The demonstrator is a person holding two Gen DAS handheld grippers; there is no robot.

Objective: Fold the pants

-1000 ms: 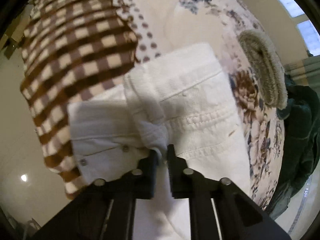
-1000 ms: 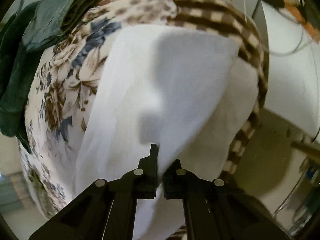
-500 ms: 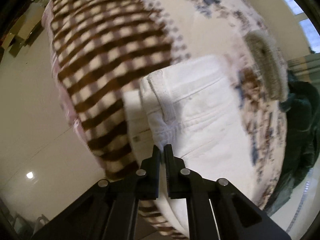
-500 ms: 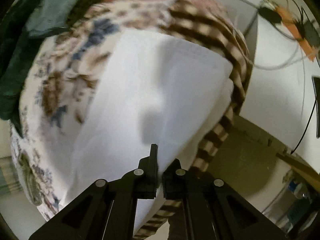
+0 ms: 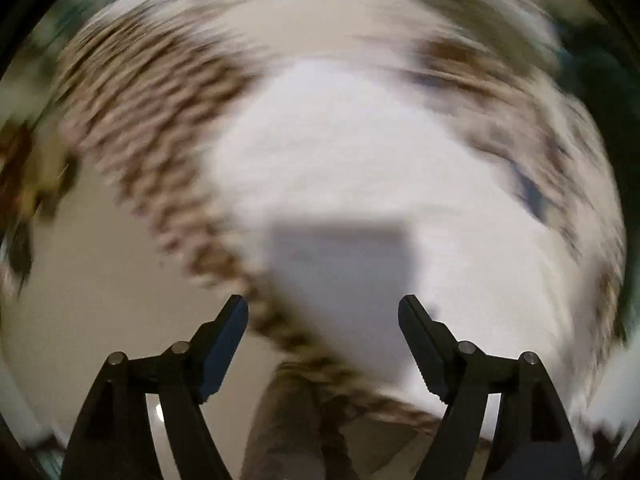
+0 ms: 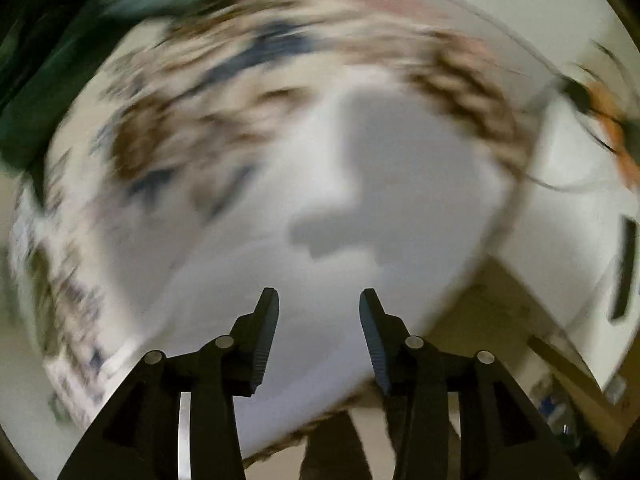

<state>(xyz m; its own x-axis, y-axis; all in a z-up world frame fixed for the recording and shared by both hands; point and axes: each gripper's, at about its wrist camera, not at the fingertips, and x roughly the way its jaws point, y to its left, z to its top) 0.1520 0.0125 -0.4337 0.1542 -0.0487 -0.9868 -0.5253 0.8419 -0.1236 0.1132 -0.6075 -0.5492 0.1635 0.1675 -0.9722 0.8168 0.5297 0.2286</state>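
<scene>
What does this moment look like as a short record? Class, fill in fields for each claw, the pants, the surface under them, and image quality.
left claw: open, holding nothing
right claw: open, holding nothing
white pants: lying on the covers, free of both claws
floral cover: under the pants
brown checked cover: beside the pants
image quality: both views motion-blurred, fold details unreadable

Heavily motion-blurred in both fisheye views, sharp only on the black fingers [image 5: 224,344], dark-vignetted at the rims, softly lit, with grey shadows cast across white pants [image 6: 400,184].
</scene>
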